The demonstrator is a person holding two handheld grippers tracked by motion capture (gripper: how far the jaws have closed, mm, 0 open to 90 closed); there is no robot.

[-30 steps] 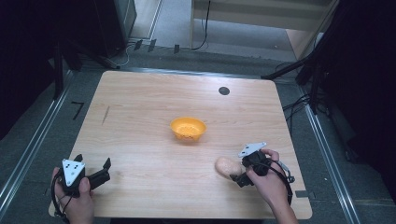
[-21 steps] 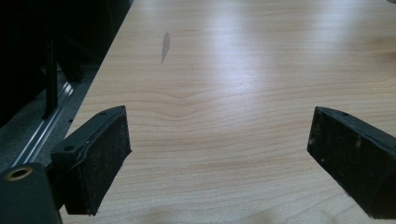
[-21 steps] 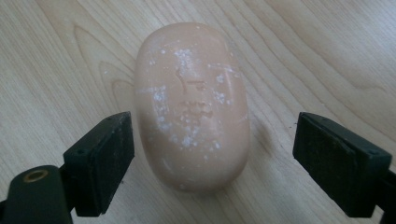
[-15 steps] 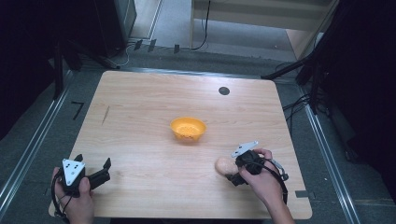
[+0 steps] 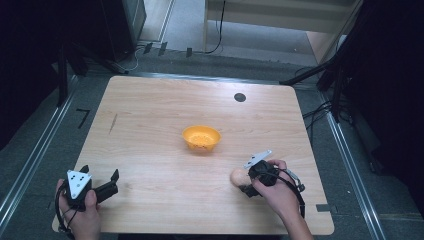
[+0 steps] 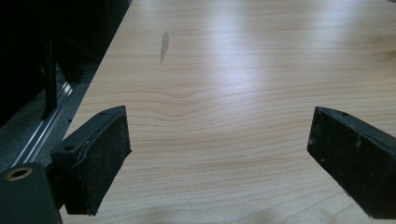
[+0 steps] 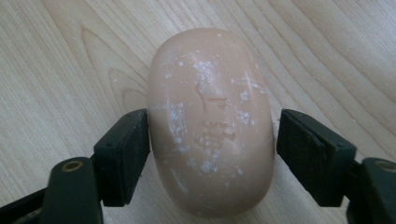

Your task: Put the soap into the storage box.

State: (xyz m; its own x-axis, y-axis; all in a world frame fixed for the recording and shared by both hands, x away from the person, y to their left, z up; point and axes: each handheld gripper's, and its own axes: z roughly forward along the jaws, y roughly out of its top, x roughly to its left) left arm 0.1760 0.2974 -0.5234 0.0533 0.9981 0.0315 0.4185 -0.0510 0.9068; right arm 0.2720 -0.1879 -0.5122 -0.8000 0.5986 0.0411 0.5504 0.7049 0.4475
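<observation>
Smooth, hard soap [image 7: 211,122]: slippery, so grip its broad middle.
Your right gripper [image 7: 212,140] has just been closing onto its flanks, right pad barely touching; left gripper [image 6: 219,154] spread, empty.

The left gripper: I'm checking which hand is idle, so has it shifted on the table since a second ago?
No. The left gripper sits at the same spot near the table's near-left corner, jaws open, equally far from the orange bowl.
</observation>
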